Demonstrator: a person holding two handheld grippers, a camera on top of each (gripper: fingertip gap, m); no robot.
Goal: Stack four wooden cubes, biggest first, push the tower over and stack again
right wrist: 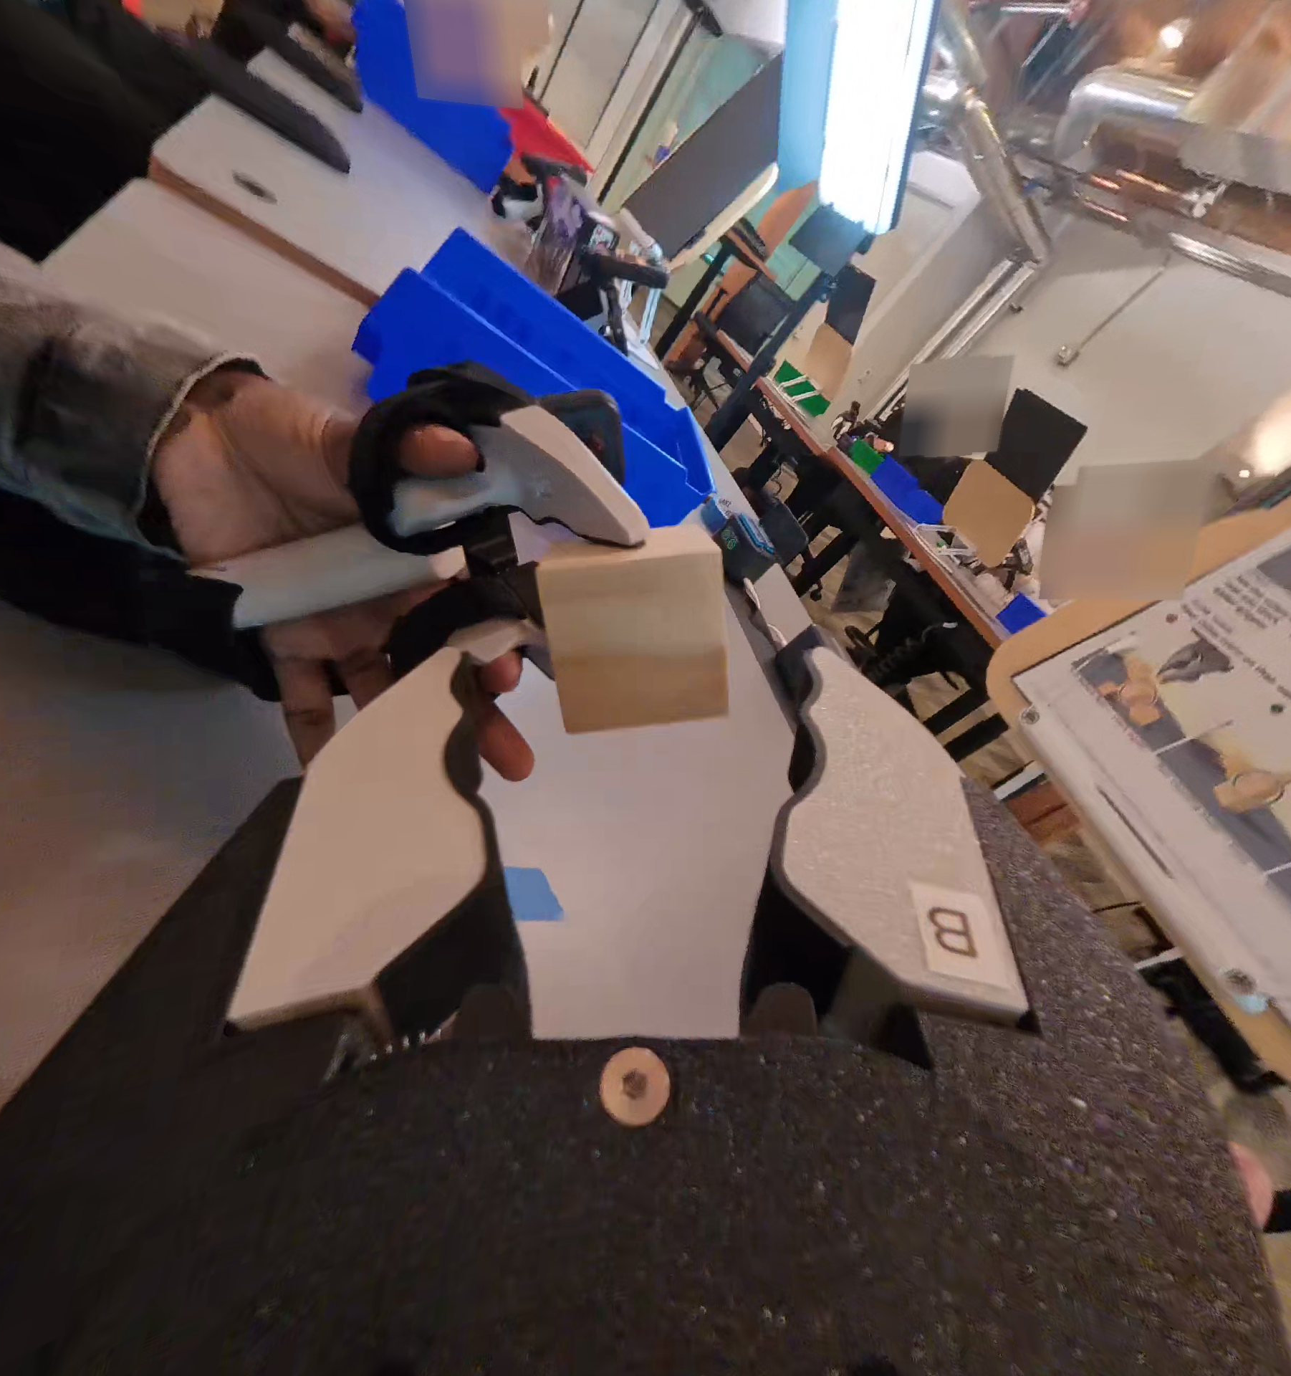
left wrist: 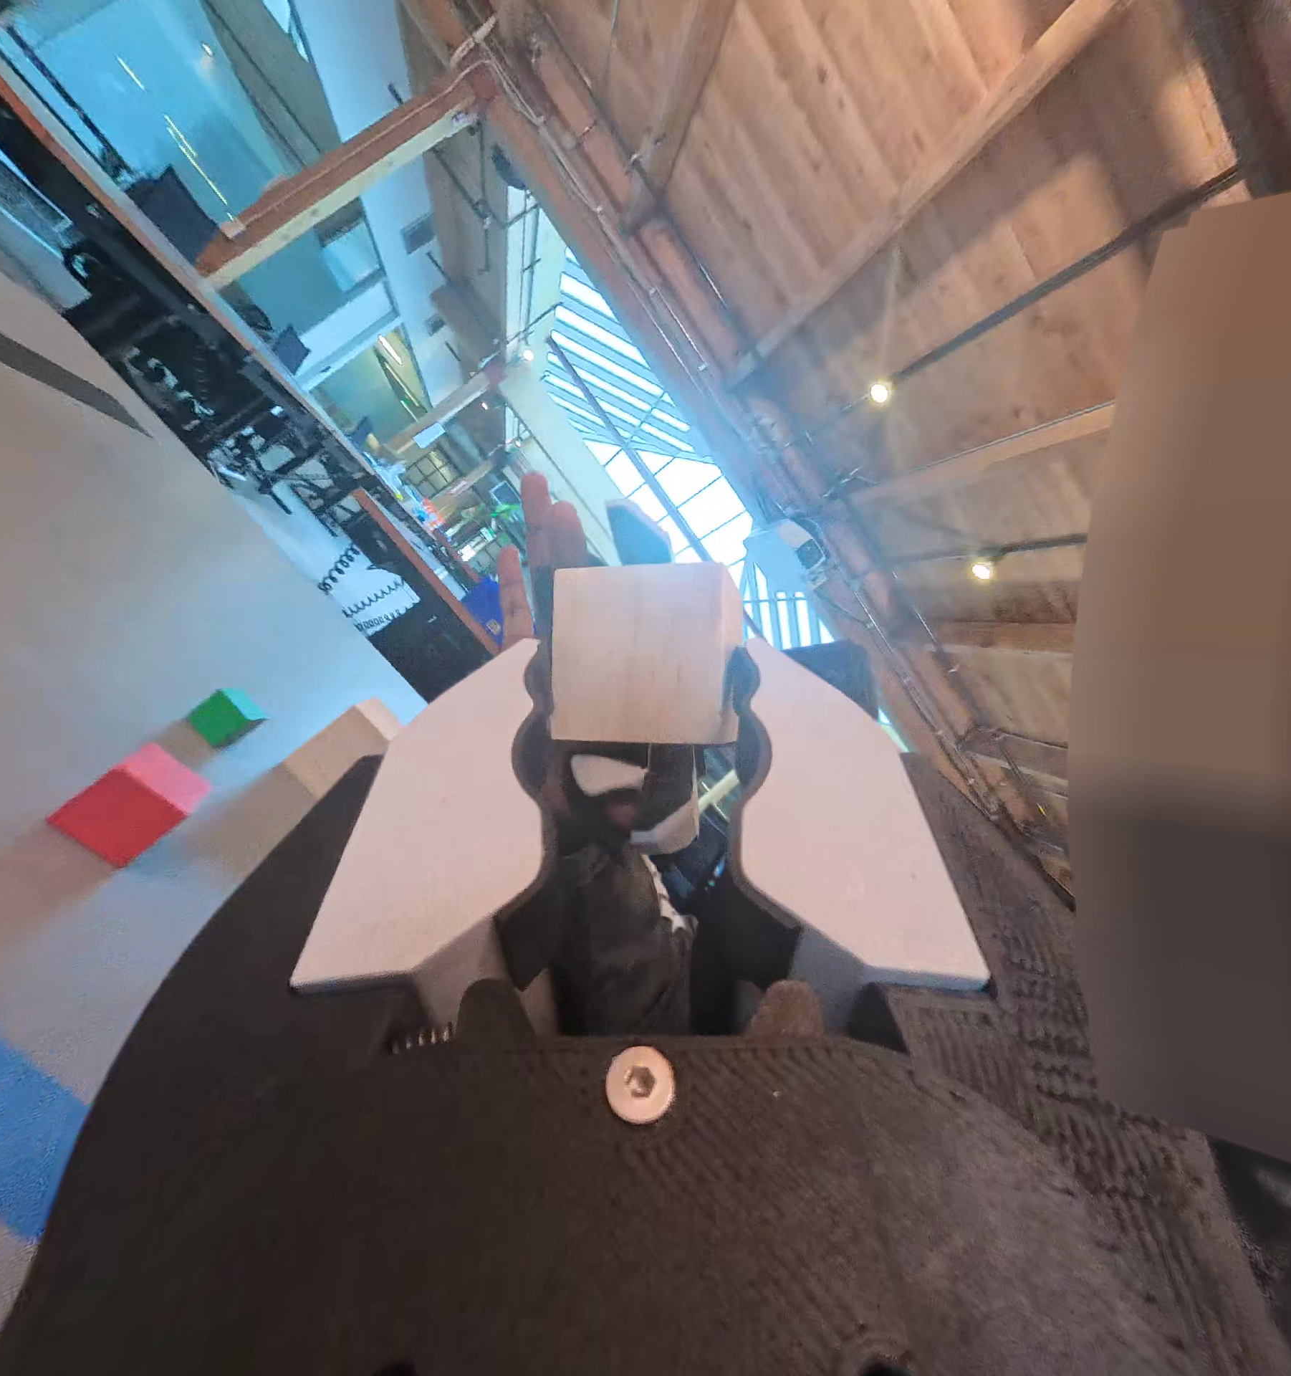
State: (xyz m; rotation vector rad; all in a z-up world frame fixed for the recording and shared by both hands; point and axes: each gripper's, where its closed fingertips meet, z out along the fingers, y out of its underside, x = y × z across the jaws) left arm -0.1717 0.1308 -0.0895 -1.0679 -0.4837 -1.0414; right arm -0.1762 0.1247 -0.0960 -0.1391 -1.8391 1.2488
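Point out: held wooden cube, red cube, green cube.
held wooden cube (left wrist: 646, 655), left wrist view, near face.
red cube (left wrist: 118, 815), left wrist view, red side face.
green cube (left wrist: 218, 718), left wrist view, front face.

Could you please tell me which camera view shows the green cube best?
The left wrist view: the green cube sits on the white table beyond the red cube, small and a little blurred but unobstructed. The right wrist view does not show that cube at all.
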